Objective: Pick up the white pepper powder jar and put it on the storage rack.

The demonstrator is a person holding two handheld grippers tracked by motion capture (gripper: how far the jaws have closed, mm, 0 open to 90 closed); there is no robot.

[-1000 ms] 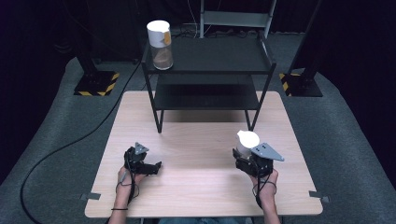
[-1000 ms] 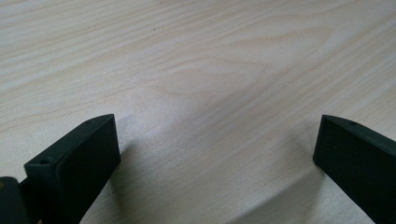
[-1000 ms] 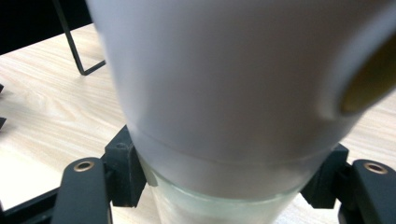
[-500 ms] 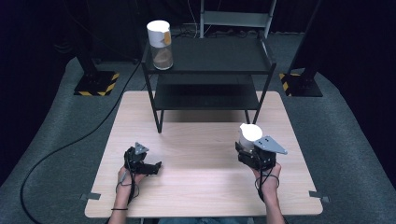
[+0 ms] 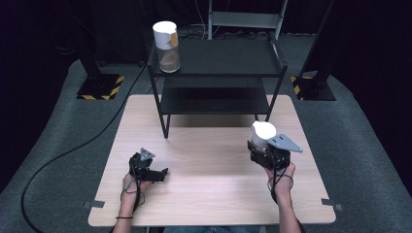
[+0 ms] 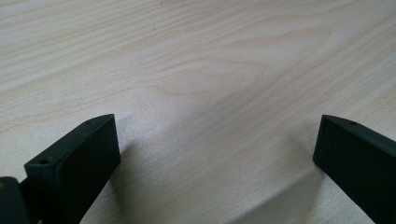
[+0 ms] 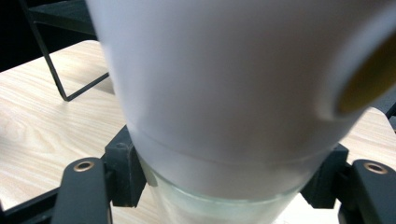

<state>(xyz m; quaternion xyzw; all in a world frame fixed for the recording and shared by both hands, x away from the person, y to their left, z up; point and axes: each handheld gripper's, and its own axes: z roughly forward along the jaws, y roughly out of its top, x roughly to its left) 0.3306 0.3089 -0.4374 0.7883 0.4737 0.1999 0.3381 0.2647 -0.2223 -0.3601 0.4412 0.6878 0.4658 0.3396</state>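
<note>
High view has the right hand-held gripper (image 5: pixel 263 145) pinching a white-lidded jar (image 5: pixel 263 134) above the bench (image 5: pixel 204 194) (left hand-held gripper (image 5: pixel 154 173) spread, idle), so pickup's done, and shelving it beside the matching jar (image 5: pixel 166 46) looks left.

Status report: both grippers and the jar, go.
Right gripper shut on white-lidded jar, held over the table. Left gripper open, empty, low on the table. Black shelf ahead, second jar on its top left corner.
</note>
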